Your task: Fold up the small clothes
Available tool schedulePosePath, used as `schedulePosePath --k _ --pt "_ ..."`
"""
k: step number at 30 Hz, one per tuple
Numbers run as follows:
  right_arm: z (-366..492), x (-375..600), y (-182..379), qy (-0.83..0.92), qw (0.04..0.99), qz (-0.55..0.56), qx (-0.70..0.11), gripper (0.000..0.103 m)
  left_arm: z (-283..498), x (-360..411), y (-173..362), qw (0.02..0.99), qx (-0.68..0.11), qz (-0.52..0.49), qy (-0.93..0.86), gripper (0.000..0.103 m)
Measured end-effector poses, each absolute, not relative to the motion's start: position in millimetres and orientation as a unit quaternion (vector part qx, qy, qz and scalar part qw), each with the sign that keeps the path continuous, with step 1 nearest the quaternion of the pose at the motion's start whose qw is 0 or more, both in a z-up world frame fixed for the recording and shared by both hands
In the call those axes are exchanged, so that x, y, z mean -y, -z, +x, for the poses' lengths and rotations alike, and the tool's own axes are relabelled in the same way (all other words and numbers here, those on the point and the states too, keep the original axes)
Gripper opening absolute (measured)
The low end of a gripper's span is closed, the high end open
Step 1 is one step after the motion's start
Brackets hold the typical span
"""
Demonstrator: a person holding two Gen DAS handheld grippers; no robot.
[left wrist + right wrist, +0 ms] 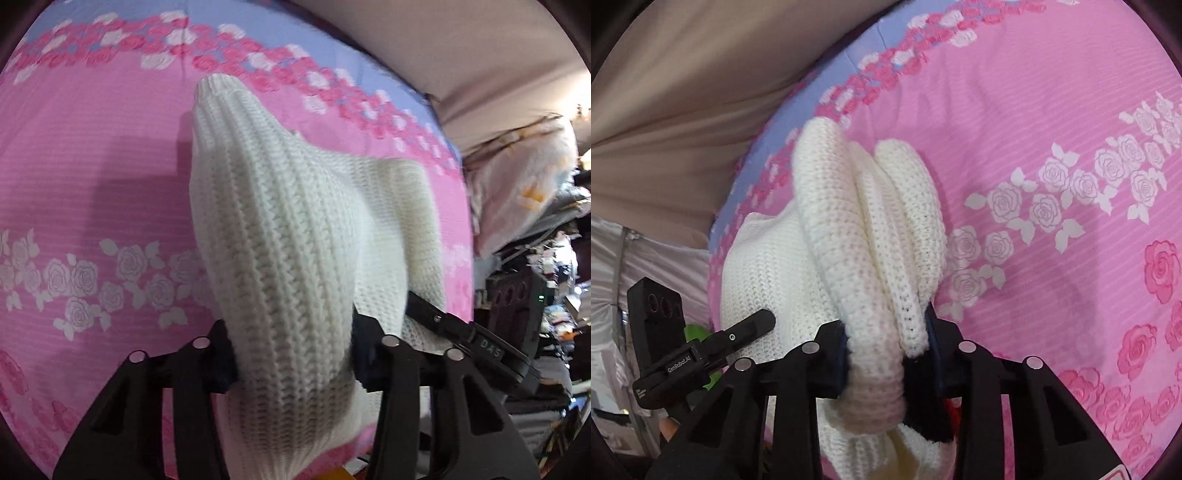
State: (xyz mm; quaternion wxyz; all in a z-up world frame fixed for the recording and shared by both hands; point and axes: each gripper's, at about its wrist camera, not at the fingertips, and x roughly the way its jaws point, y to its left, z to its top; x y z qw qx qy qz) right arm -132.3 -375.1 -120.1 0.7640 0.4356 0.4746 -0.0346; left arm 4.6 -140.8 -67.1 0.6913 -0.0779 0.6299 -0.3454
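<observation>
A white knitted garment (280, 221) is bunched up and held above a pink floral bed sheet (92, 166). My left gripper (293, 354) is shut on a thick fold of the knit at one end. In the right wrist view the same garment (857, 221) hangs in rounded folds, and my right gripper (886, 354) is shut on its ribbed edge. The two grippers are close together. The left wrist view shows a black finger of the right gripper (432, 314) against the knit on the right. The other view shows a finger of the left gripper (753, 325) at lower left.
The sheet (1052, 110) spreads wide beneath the garment, with a blue rose-patterned band (857, 66) along its far edge. A beige wall (683, 92) lies beyond that edge. A pale pillow (524, 177) and cluttered shelves (554, 295) stand past the bed's side.
</observation>
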Motion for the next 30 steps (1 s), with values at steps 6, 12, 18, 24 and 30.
schedulePosePath --k 6,12,18,24,30 --pt "-166 373 53 0.024 0.795 0.449 -0.407 0.031 -20 150 -10 0.694 -0.581 -0.065 0.420 0.042" --pt "-194 373 -61 0.027 0.861 0.397 -0.315 0.031 -34 144 -110 0.712 -0.487 -0.068 0.501 0.042" --pt "-192 340 -179 0.006 0.922 0.313 -0.228 0.031 -29 114 -207 0.753 -0.376 -0.051 0.538 0.046" --pt "-129 295 -175 -0.032 0.924 0.293 -0.244 0.037 15 60 -200 0.799 -0.373 -0.032 0.470 0.060" --pt "-49 262 -7 0.044 0.885 0.244 -0.393 0.046 73 15 -25 0.829 -0.491 0.018 0.265 0.084"
